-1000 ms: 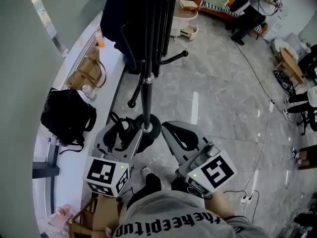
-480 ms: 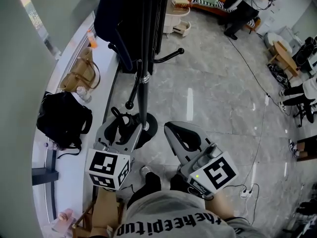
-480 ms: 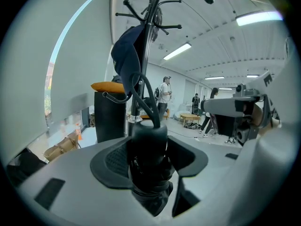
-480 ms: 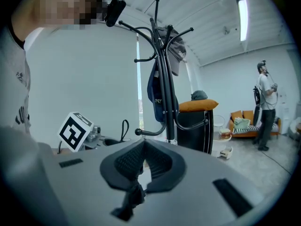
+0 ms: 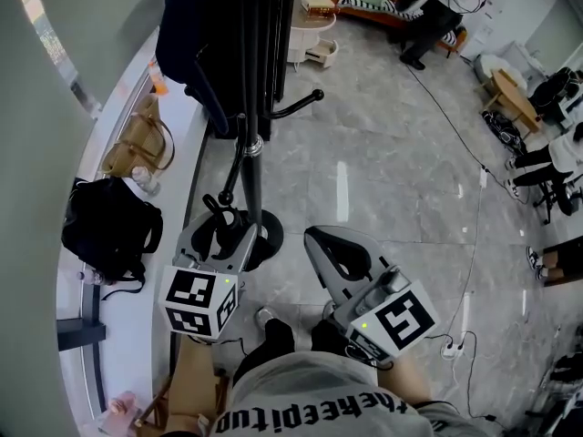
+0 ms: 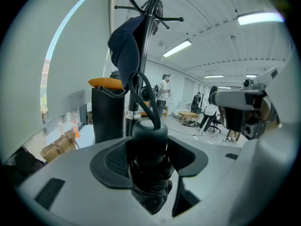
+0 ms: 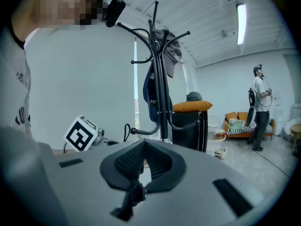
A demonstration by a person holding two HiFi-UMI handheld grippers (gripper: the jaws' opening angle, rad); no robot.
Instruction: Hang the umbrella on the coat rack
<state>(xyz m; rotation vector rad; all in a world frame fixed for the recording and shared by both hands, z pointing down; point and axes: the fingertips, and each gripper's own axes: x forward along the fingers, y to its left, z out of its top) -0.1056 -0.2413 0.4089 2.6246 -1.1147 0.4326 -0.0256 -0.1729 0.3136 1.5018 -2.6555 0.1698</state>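
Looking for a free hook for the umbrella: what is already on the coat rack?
On the coat rack hang a navy cap and a grey cap; several top hooks stand bare. Any hook behind the navy cap is covered.

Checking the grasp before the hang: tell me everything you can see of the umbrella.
The umbrella is black and folded short. It stands roughly upright between the jaws of the left gripper, which are closed on it. Its rounded matte handle end sticks up above the jaws, a thin cord loop rises from its top, and bunched fabric shows below. It is close to the coat rack, not yet on a hook.
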